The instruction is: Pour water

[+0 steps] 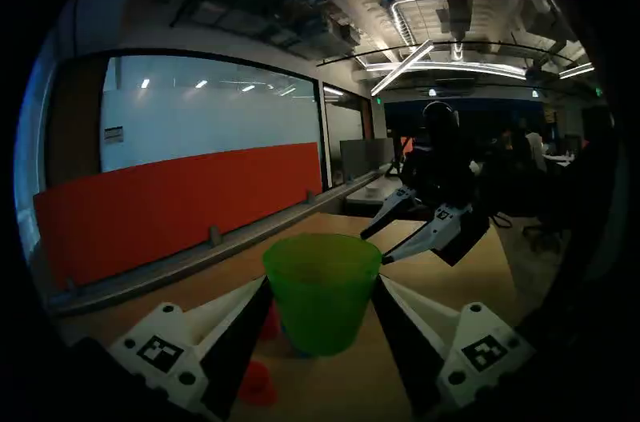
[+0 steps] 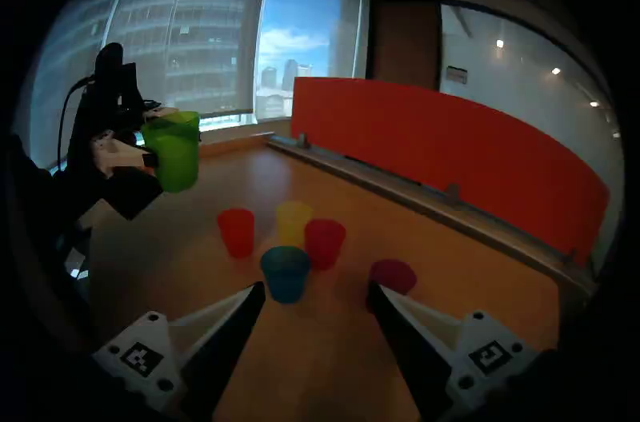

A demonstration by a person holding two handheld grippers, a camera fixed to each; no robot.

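My left gripper (image 1: 322, 286) has its 2 fingers pressed against opposite sides of the green cup (image 1: 322, 306), which sits upright between them with its rim level and facing up. I cannot tell whether there is any water inside it. In the right gripper view the same green cup (image 2: 172, 150) hangs in the air above the far left part of the wooden table (image 2: 184, 262), well apart from the other cups, with the dark hand-held body of the left gripper beside it in front of the window (image 2: 192, 38). My right gripper (image 2: 316, 290) has its fingers spread wide with nothing between them, hovering low over the table and aimed at a cluster of 5 small cups. The blue cup (image 2: 285, 273) stands nearest its fingertips. Behind the blue cup are a red cup (image 2: 236, 232) on the left, a yellow cup (image 2: 293, 220) in the middle and a darker red cup (image 2: 324, 243) just beside the yellow one. A magenta cup (image 2: 392, 276) stands off to the right, close to the right finger's tip. All 5 are upright on the table. A long orange-red partition (image 2: 448, 142) runs along the table's far edge.
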